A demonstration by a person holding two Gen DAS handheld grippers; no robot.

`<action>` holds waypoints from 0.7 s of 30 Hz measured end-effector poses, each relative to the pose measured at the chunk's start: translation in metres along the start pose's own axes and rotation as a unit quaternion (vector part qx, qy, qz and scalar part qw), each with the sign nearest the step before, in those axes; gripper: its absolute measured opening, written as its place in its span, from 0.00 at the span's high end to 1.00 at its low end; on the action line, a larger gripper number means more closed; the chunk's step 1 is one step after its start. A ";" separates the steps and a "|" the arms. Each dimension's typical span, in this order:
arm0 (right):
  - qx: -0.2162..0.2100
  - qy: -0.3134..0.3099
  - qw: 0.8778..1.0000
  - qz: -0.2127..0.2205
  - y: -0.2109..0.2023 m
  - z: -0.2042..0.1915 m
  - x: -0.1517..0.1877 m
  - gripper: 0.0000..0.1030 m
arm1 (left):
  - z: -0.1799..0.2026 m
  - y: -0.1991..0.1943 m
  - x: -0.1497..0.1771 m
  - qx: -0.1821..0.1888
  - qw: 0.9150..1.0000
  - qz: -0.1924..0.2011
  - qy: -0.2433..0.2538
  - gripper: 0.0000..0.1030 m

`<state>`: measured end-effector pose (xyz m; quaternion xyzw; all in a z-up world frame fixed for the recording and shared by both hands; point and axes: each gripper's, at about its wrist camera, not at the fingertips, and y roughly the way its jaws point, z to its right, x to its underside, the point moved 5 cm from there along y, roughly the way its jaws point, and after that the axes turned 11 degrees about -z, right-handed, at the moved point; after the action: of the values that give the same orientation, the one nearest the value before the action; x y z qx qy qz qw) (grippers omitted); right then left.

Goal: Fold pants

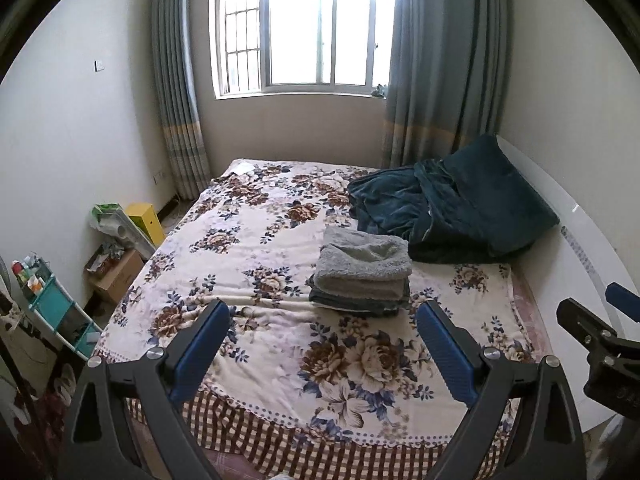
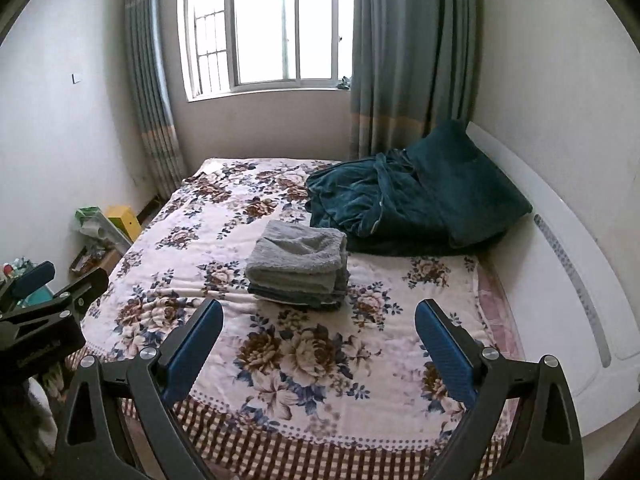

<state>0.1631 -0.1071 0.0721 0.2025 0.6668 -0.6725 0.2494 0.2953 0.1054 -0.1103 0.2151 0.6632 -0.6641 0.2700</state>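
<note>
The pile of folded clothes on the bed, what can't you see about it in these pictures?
- Folded pile: in both views only the fluffy grey top piece shows fully; lower layers show just their edges, so which are pants is unclear.
- Dark green blanket: bunched up in both views, hiding anything beneath it.
- Left gripper and right gripper: both open, empty.
</note>
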 end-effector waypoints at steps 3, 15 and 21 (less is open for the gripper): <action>-0.004 0.002 1.000 0.004 0.002 -0.001 -0.004 0.04 | 0.002 -0.001 -0.001 -0.003 1.000 0.008 0.005 0.01; 0.042 0.035 0.998 0.017 0.064 0.013 -0.044 0.01 | 0.012 0.056 -0.029 -0.024 0.999 0.010 0.018 0.00; 0.058 0.040 0.998 -0.002 0.104 0.018 -0.056 0.01 | 0.017 0.087 -0.035 -0.029 0.999 -0.008 0.024 0.00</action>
<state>0.2714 -0.1203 0.0242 0.2422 0.6367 -0.7017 0.2087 0.3790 0.0929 -0.1536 0.2182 0.6904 -0.6409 0.2549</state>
